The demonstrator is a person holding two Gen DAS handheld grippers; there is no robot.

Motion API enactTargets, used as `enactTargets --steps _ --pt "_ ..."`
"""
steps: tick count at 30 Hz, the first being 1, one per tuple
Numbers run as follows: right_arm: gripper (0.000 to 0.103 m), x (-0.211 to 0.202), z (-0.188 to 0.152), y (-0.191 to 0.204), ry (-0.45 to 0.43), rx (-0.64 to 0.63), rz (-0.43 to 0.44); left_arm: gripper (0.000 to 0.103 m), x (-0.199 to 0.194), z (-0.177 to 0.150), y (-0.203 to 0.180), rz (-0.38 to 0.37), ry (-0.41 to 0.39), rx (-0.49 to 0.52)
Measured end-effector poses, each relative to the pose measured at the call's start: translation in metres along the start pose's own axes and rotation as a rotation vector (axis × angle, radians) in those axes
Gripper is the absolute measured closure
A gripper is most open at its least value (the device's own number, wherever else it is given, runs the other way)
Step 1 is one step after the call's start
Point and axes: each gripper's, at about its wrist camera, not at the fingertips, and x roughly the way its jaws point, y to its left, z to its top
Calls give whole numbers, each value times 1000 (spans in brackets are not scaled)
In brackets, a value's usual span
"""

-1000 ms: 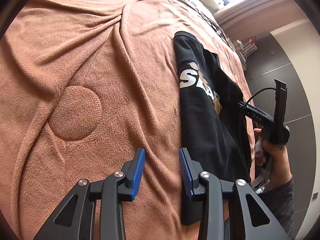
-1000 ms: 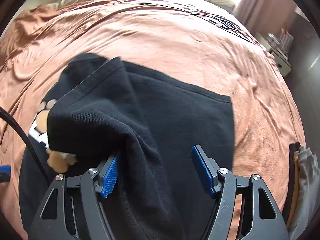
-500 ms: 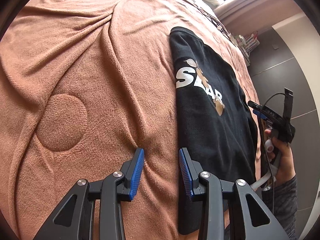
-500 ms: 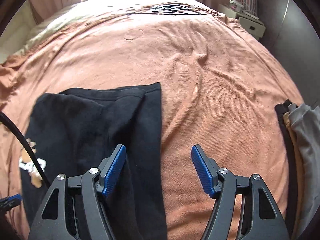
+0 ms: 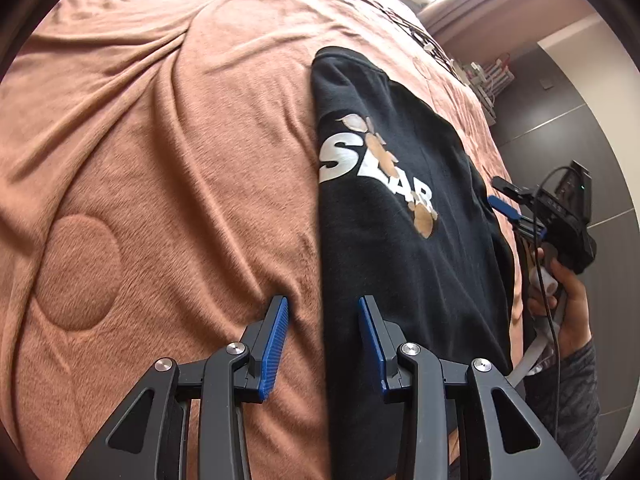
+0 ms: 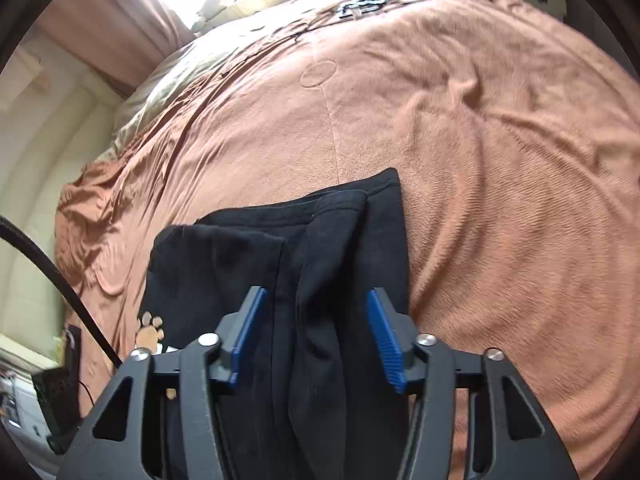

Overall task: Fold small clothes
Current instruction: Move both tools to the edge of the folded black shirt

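Black shirt (image 5: 404,240) lies part-folded on the blanket (image 5: 160,160). Our left gripper (image 5: 322,320) hovers empty, jaws parted; our right gripper (image 6: 314,324) is closing astride loose folds, not yet pinching. We judge it may bunch several layers, spoiling the fold.

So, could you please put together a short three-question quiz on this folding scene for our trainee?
1. True or false: the shirt lies on a brown blanket.
2. Which colour is the big lettering on the shirt: A white, B red, C green?
3. Fill in: the right gripper has shirt fabric between its closing jaws, while the left gripper straddles the shirt's ____.

Key: 1 true; 2 A; 3 edge.
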Motion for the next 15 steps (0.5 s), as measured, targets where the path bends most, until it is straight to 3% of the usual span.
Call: enactTargets --steps 3,7,12,15 --pt "67 20 12 -7 15 33 20 65 4 5 -2 1 4 2" --pt "98 35 22 -9 28 53 14 65 7 12 -5 8 5 10" --pt "103 20 32 2 -43 -1 -104 65 8 16 -8 14 9 25" --pt "103 10 36 6 -62 -27 -130 65 8 16 -9 14 11 30"
